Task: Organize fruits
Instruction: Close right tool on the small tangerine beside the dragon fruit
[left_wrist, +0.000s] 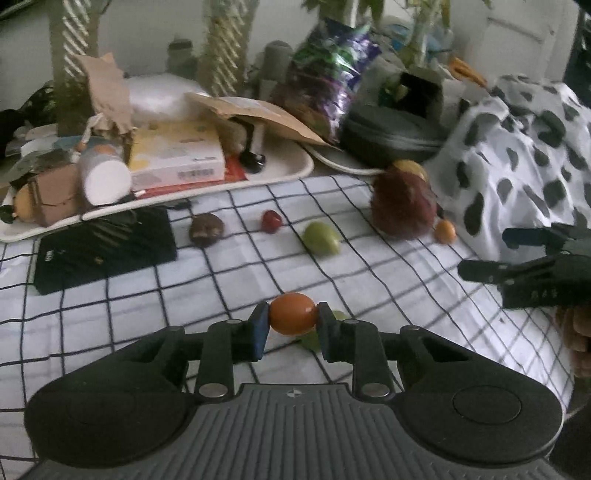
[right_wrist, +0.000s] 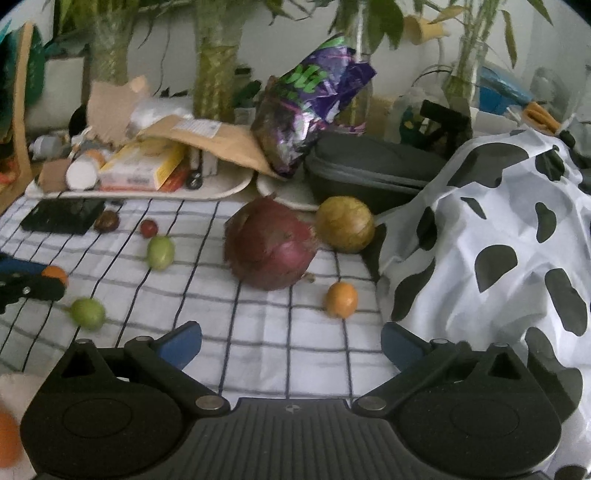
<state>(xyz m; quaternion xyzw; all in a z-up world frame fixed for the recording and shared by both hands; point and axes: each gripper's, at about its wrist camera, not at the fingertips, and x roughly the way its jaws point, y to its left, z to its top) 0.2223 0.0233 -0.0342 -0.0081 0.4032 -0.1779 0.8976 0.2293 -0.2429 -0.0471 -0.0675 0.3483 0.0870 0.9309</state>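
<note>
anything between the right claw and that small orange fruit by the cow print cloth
Nothing visible. The right claw is open, and only bare checked cloth lies between it and the orange fruit. The onion sits beyond, to the left; the cow-print cloth lies close on the right.

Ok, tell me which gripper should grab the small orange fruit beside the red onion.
Right. The right gripper is open and empty, with the small orange fruit just ahead of it. The left gripper is already shut on another orange fruit.
</note>
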